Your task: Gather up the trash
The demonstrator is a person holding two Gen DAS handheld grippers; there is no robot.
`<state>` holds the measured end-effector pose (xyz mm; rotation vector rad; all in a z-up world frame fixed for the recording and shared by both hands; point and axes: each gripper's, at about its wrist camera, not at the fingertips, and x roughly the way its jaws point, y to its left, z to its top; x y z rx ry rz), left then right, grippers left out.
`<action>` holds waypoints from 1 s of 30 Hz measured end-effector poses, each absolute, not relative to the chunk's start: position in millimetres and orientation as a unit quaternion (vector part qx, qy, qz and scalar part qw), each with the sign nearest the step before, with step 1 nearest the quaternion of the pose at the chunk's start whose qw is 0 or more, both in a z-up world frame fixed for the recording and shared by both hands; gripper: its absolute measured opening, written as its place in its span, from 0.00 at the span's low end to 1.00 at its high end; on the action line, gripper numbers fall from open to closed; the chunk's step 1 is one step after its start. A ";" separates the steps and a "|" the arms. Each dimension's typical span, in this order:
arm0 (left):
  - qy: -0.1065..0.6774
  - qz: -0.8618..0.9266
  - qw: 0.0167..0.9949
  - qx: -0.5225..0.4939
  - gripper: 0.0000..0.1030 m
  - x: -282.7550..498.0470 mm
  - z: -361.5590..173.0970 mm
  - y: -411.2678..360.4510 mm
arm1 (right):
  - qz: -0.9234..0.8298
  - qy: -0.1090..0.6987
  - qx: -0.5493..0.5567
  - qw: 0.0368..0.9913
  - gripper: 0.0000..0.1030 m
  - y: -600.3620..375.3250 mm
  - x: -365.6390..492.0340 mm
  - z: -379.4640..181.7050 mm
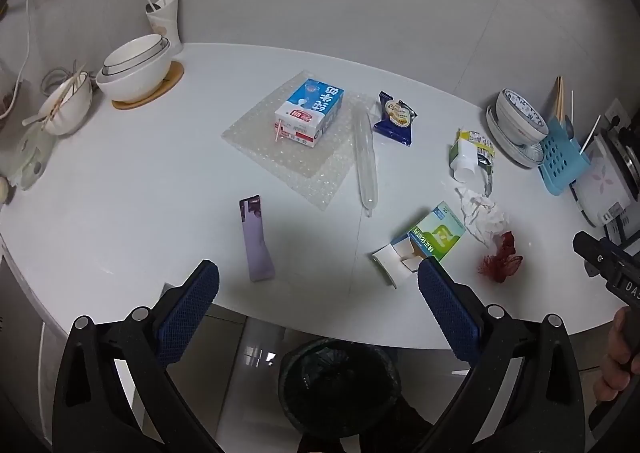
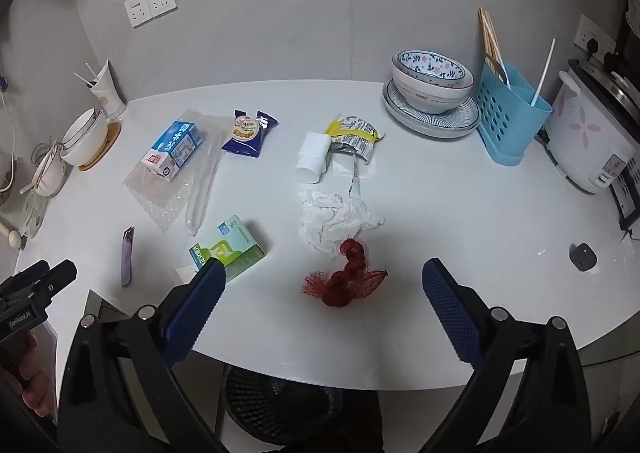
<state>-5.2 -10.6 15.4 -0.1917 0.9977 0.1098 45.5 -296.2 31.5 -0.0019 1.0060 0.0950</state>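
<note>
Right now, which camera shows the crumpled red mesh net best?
Right wrist view: the crumpled red mesh net lies central, whole, between the open fingers. Left wrist view shows it smaller, near the right side.

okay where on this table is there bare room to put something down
Free: the near right stretch between the red mesh bag and the small dark gadget, and the near left between the bowls and purple lighter. Crowded: the middle, around the milk carton and crumpled tissue.

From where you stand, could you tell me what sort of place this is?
Probably a home kitchen or dining corner: stacked bowls, a rice cooker and a chopstick caddy sit on a white table.
</note>
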 end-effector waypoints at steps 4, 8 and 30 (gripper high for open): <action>0.478 0.050 0.872 -0.092 0.94 -6.6 13.3 -11.4 | 0.044 0.484 -0.003 0.874 0.92 -295.5 45.0 29.5; 0.479 0.048 0.872 -0.090 0.94 -7.4 14.3 -10.3 | 0.046 0.484 -0.008 0.874 0.92 -293.0 43.9 28.3; 0.487 0.058 0.866 -0.098 0.94 -17.7 12.6 -7.0 | 0.063 0.494 -0.014 0.867 0.92 -286.1 34.4 19.2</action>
